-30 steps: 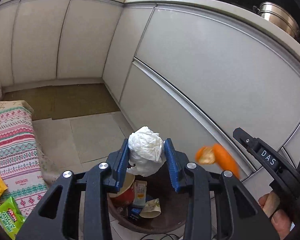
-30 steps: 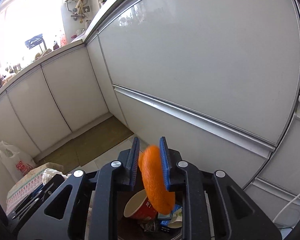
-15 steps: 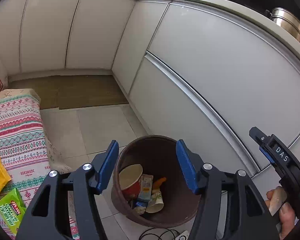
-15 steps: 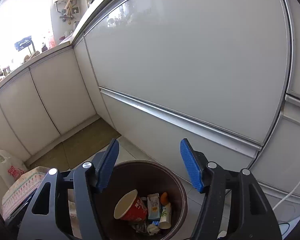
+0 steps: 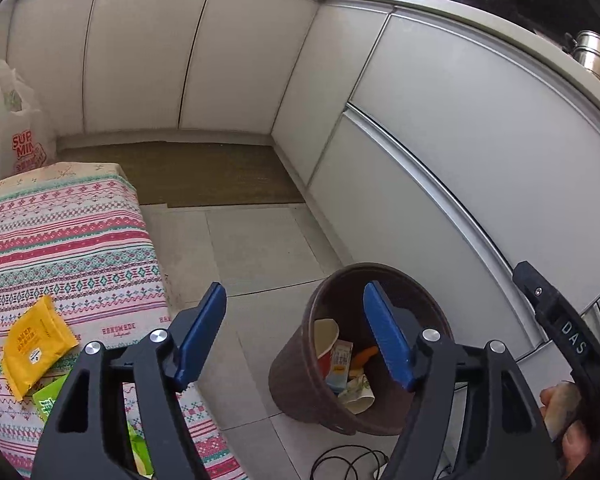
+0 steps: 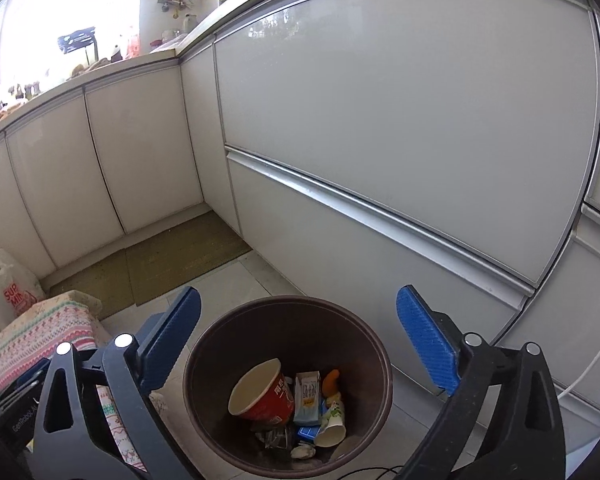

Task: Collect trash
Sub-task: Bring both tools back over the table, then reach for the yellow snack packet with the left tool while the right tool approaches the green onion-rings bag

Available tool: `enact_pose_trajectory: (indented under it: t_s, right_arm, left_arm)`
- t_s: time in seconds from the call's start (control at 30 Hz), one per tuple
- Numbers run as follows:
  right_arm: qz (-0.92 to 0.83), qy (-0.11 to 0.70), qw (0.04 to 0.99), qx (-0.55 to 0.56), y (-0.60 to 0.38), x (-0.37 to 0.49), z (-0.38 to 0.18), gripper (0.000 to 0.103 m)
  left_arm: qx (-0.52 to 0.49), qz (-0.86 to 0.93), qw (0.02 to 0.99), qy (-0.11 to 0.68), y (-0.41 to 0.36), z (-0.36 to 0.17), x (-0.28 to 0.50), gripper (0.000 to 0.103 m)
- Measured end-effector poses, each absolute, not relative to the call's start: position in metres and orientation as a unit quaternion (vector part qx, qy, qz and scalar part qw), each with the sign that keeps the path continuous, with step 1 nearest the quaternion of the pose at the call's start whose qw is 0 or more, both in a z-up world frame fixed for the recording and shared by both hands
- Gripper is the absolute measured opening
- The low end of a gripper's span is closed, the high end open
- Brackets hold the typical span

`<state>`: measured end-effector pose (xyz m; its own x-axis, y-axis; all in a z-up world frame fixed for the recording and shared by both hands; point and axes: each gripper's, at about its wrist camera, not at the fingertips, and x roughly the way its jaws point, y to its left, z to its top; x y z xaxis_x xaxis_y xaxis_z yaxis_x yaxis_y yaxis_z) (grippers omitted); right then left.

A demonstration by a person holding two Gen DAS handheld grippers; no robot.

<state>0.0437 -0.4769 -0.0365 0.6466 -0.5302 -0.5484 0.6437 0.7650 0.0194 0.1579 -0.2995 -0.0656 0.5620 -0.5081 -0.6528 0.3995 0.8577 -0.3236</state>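
Observation:
A brown trash bin point(image 6: 382, 360) stands on the floor by the cabinets. It holds a red paper cup point(image 6: 268, 396), a small carton point(image 6: 308, 398), an orange peel point(image 6: 332, 382) and a crumpled white tissue point(image 6: 302, 451). My right gripper point(image 6: 300, 300) hangs over the bin, jaws opening wide with nothing between them. My left gripper point(image 5: 294, 300) is left of the bin point(image 5: 292, 384), its jaws also opening and empty. A yellow packet point(image 5: 36, 346) and a green packet point(image 5: 52, 400) lie on the patterned tablecloth point(image 5: 60, 248).
White cabinet fronts point(image 5: 460, 152) run behind and to the right of the bin. A brown mat point(image 5: 204, 176) covers the far floor, and a white plastic bag point(image 5: 16, 132) stands beyond the table. A black cable point(image 5: 348, 460) lies by the bin. A person's hand point(image 5: 560, 408) holds the right gripper.
Both grippers have opened: the left let go of the white tissue and the right the orange peel, and both dropped into the bin. The left gripper swung left, toward the table.

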Motion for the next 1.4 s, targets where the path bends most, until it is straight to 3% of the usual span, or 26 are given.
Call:
enact_pose_trajectory:
  t_s: [0.3,0.67,0.93,1.17,1.4]
  right_arm:
    - [-0.306,0.303,0.901,0.05,-0.432,0.064,-0.046,0.096]
    - [-0.254,0.344,0.904,0.007,-0.377,0.089,-0.061,0.096]
    - [-0.186,0.39,0.902,-0.028,-0.327,0.109,-0.078,0.096]
    - [-0.126,0.438,0.887,-0.074,-0.288,0.122,-0.101,0.096]
    - [-0.059,0.487,0.866,-0.097,-0.257,0.129,-0.125,0.096]
  left_arm:
    - [-0.055,-0.193,0.903,0.38,-0.255,-0.061,0.156,0.09]
    - [-0.032,-0.138,0.902,0.408,-0.196,-0.072,0.17,0.093]
    - [0.048,-0.1,0.885,0.451,-0.152,-0.092,0.193,0.094]
    - [0.085,-0.098,0.847,0.516,-0.119,-0.136,0.214,0.094]
    - [0.043,-0.116,0.811,0.572,-0.092,-0.18,0.236,0.094]
